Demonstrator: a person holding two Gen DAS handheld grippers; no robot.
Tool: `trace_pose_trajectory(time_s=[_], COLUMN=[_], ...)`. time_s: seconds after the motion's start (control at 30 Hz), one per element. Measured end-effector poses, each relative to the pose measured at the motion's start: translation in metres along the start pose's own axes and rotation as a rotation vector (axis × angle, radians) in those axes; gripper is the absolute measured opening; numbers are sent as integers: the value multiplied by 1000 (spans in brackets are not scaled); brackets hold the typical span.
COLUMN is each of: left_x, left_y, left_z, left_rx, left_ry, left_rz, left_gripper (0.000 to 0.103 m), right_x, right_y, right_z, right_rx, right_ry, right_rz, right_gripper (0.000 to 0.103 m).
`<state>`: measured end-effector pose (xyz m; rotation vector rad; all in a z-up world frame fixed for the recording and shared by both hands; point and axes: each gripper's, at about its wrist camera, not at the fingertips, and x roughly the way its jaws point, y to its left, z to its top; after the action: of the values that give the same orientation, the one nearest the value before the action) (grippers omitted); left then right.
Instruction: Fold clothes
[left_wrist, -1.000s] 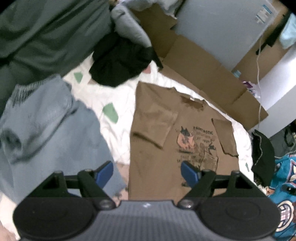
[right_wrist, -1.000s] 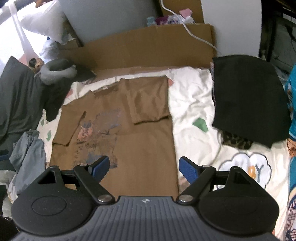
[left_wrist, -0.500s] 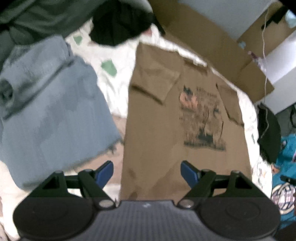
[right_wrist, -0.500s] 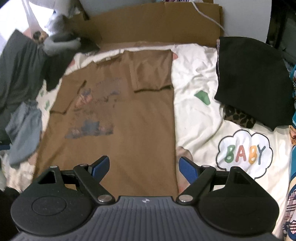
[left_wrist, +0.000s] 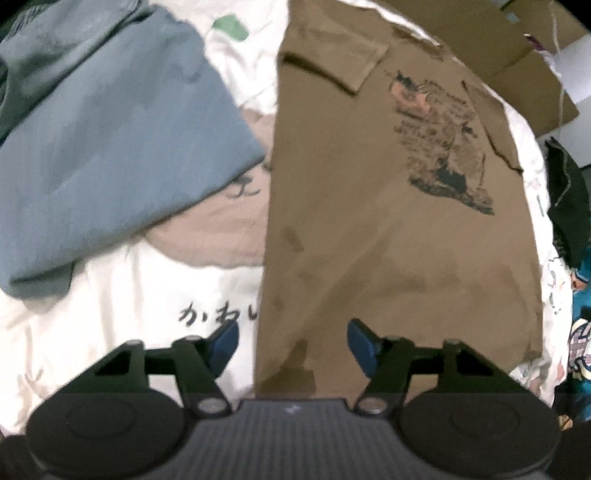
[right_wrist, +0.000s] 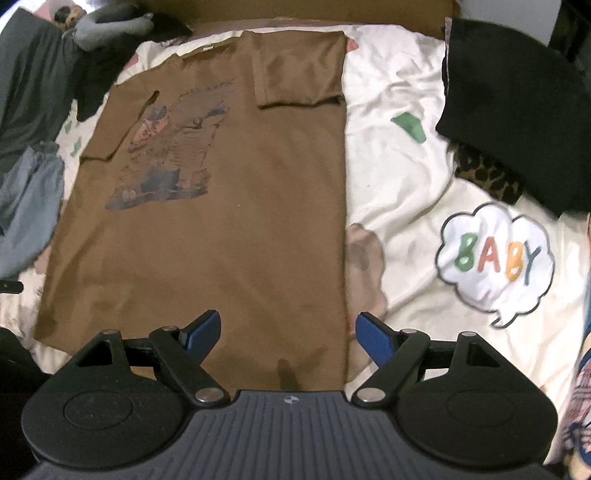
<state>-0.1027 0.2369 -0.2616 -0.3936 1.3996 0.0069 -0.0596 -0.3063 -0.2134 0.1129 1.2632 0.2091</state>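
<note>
white bedsheet (right_wrist: 399, 177), brown t-shirt (right_wrist: 236, 221) flat, both sleeves folded in

Left gripper (left_wrist: 291, 341) points steeply down, black linkages spread either side of its ribbed grey body, blue pads apart. Its jaws have just been closing in, nothing pinched between them; the pads hang clear in the air. Right gripper (right_wrist: 290, 330) is tipped steeply down too, blue fingertips (right_wrist: 373, 338) set wide, jaws well parted and gripping nothing. No hand or sleeve shows in either wrist view.
</note>
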Motion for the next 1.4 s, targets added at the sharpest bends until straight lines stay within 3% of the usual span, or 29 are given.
trace_pose_trajectory(time_s=[0.17, 0.33, 0.63, 0.73, 0.97, 1.1, 1.13, 1.17, 1.23, 1.4], left_x=[3, 11, 28, 34, 54, 65, 66, 66, 66, 56], left_y=[1, 0, 6, 6, 12, 16, 16, 15, 12, 12], left_z=[-3, -6, -5, -5, -8, -12, -13, -14, -15, -16], left_rx=[16, 24, 15, 24, 4, -19, -24, -21, -7, 9], left_ry=[22, 46, 83, 95, 129, 130, 129, 128, 141, 131], left_rz=[2, -9, 2, 2, 20, 28, 27, 27, 11, 12], left_gripper=[63, 59, 56, 50, 51, 50, 45, 40, 15, 9], right_x=[5, 27, 54, 69, 99, 108, 108, 108, 106, 93], right_y=[-8, -12, -18, -17, -22, -30, -31, -32, -34, -35], right_z=[-2, -10, -13, -13, -15, -21, -22, -22, -22, -21], right_rx=[12, 0, -2, -6, 32, 87, 98, 107, 119, 112], right_ry=[19, 81, 134, 157, 185, 201, 196, 194, 187, 149], right_rz=[0, -15, -32, -29, -15, -37, -29, -22, -3, 14], right_gripper=[83, 74, 67, 63, 60, 39, 28, 22, 8, 3])
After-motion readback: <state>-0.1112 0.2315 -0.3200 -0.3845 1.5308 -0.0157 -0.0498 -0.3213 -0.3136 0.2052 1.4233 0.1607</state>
